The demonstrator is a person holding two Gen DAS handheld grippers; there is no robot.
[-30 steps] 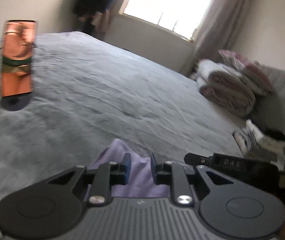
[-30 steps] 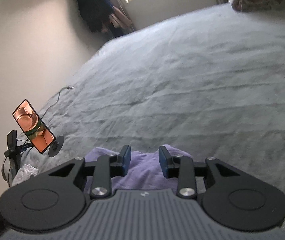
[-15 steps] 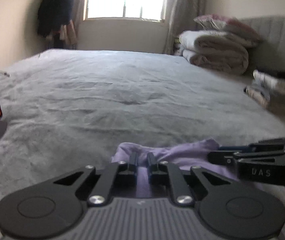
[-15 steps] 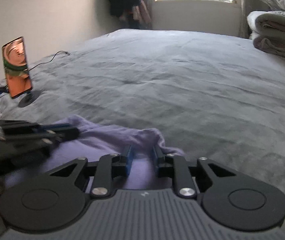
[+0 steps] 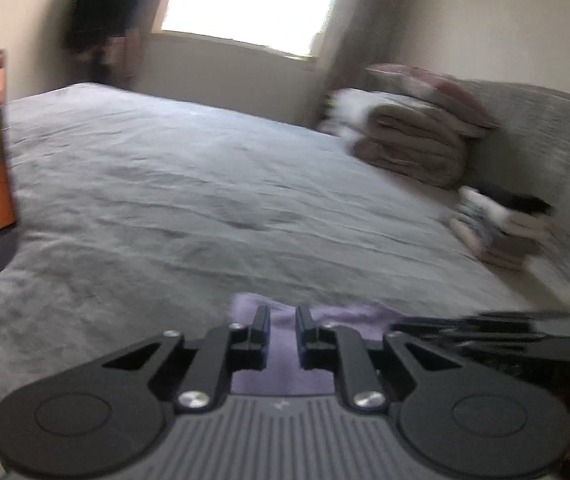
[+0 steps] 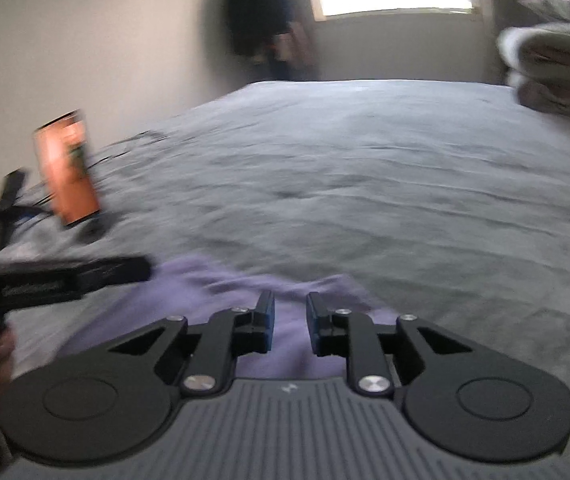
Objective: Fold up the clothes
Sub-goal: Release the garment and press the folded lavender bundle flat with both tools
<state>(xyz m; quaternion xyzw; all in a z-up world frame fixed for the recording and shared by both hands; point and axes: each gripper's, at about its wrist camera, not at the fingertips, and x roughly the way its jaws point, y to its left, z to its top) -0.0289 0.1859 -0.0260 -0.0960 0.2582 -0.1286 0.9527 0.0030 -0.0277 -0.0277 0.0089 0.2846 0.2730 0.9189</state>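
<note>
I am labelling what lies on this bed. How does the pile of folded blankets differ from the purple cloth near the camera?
The big beige and white pile of folded blankets is neatly folded and stacked high, while the thin purple cloth lies low and rumpled. The pile sits far off by the grey padded headboard; the cloth lies close, under both tongs. Both rest on the grey bedcover.

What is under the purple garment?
The purple garment lies on the grey bedspread, which shows all around its far edge. Whether anything else sits beneath it cannot be seen; the cloth and both claws, left and right, cover that area.
</note>
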